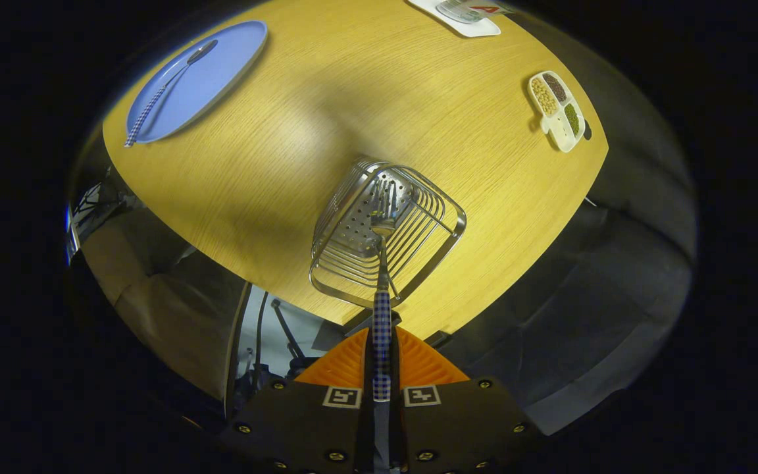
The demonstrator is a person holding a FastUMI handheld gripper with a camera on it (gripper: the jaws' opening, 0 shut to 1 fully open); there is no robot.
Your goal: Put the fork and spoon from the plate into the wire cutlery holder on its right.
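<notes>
My gripper (382, 359) is shut on the fork (382, 263) by its blue-and-white checked handle, high above the wooden table (353, 99). The fork hangs tines-down over the open top of the wire cutlery holder (448, 227), its head inside the holder's rim against the perforated floor. Far beyond and to the left lies the blue plate (221, 72). The spoon (168, 85) rests on it, bowl toward the far end, checked handle reaching past the plate's near rim.
A white divided dish (556, 112) with beans and seeds sits to the right of the holder. A white tray (464, 16) with a packet lies at the table's far side. The table's near edge runs just below the holder, with dark floor and furniture beyond.
</notes>
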